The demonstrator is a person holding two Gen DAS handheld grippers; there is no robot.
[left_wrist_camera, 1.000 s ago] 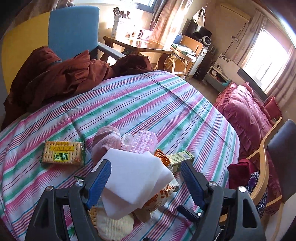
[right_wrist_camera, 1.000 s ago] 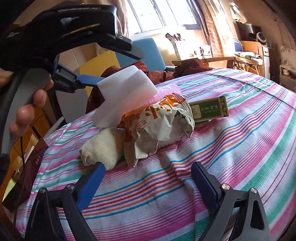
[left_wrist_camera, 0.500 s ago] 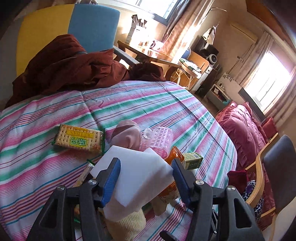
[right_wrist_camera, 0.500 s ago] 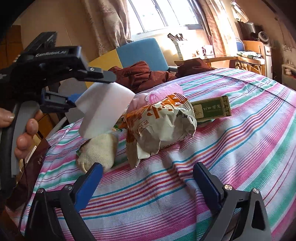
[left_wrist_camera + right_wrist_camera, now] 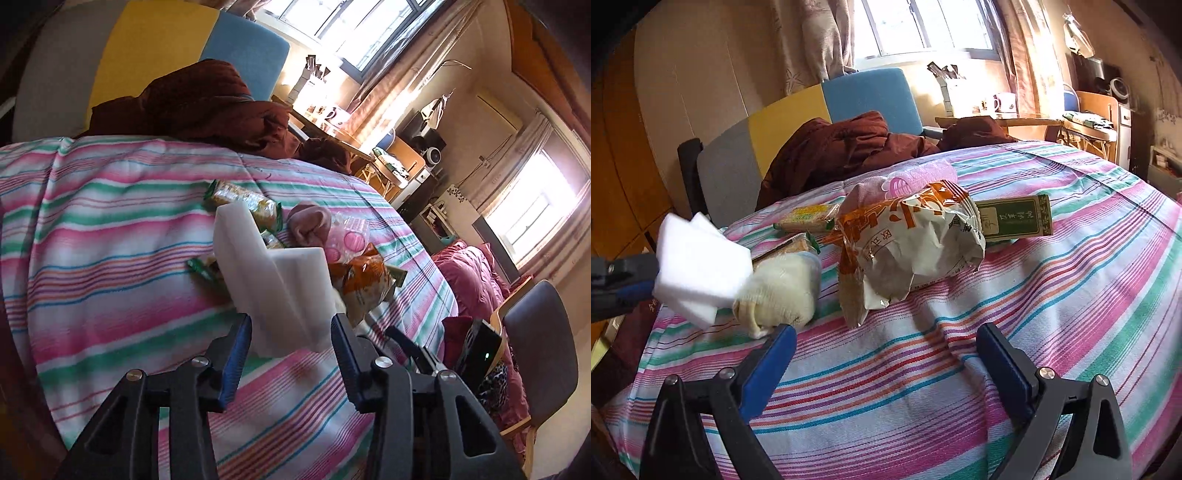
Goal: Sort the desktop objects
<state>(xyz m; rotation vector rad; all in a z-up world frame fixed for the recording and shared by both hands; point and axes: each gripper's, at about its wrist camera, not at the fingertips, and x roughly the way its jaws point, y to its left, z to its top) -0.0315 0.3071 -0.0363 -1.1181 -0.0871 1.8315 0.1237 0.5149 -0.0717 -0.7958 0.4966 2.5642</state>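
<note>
The left gripper (image 5: 291,332) pinched white sponge blocks (image 5: 273,284), jaws narrowed onto them, above the striped tablecloth (image 5: 110,266) left of the snack bag (image 5: 908,254). The right gripper (image 5: 886,350) hovered with jaws wide apart, empty.

— How is the light looking to you?

— Daylight is pouring in through the windows (image 5: 535,210) and blowing them out to white, and you are getting glare on the curtains (image 5: 1030,55).

— And sharpness?

— Your left wrist view is smearing with motion blur, especially across the striped cloth (image 5: 110,258). Your right wrist view is staying crisper. The fisheye is bending both views, and the corners are darkening.
</note>
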